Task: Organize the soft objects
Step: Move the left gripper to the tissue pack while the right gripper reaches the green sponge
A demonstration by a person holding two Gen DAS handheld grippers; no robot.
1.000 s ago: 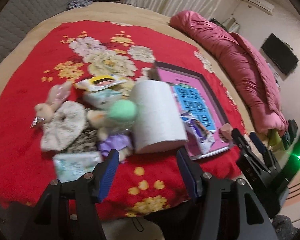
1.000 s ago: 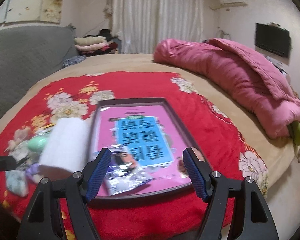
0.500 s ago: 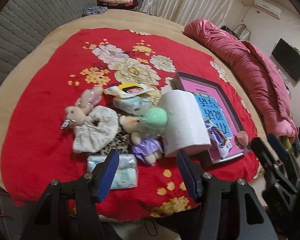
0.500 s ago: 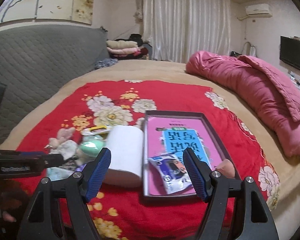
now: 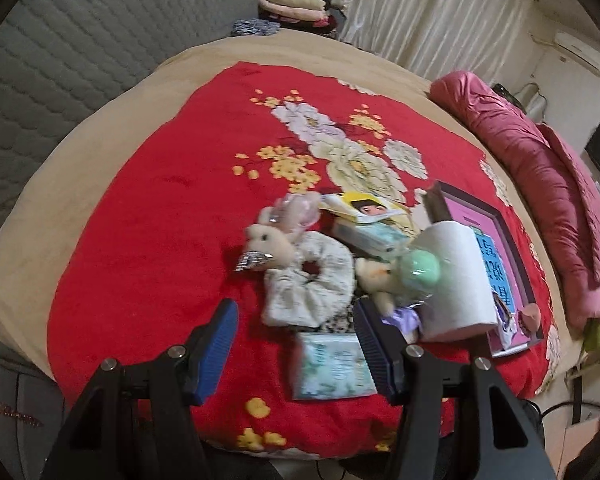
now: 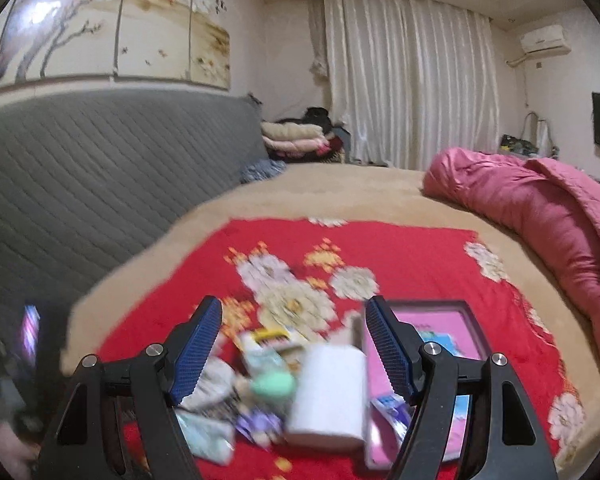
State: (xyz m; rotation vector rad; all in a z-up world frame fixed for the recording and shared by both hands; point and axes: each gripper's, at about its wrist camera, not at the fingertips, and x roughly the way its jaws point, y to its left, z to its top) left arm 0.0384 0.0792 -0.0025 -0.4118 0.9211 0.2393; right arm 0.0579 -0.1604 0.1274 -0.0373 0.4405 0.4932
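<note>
Clutter of soft things sits heaped on the red blanket (image 5: 148, 240): a scrunchie (image 5: 310, 280), a plush bunny (image 5: 266, 240), a tissue pack (image 5: 332, 364) and a paper roll (image 5: 454, 276), all just beside the pink tray (image 5: 512, 240), likely their destination. Left gripper (image 5: 296, 344) hovers wide and empty above the pack; right gripper (image 6: 294, 346) is wide too, holding nothing.

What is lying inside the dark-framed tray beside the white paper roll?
Inside the tray, a pink sheet with a blue label, a small printed packet and a pinkish object. The paper roll hides its near-left part.
</note>
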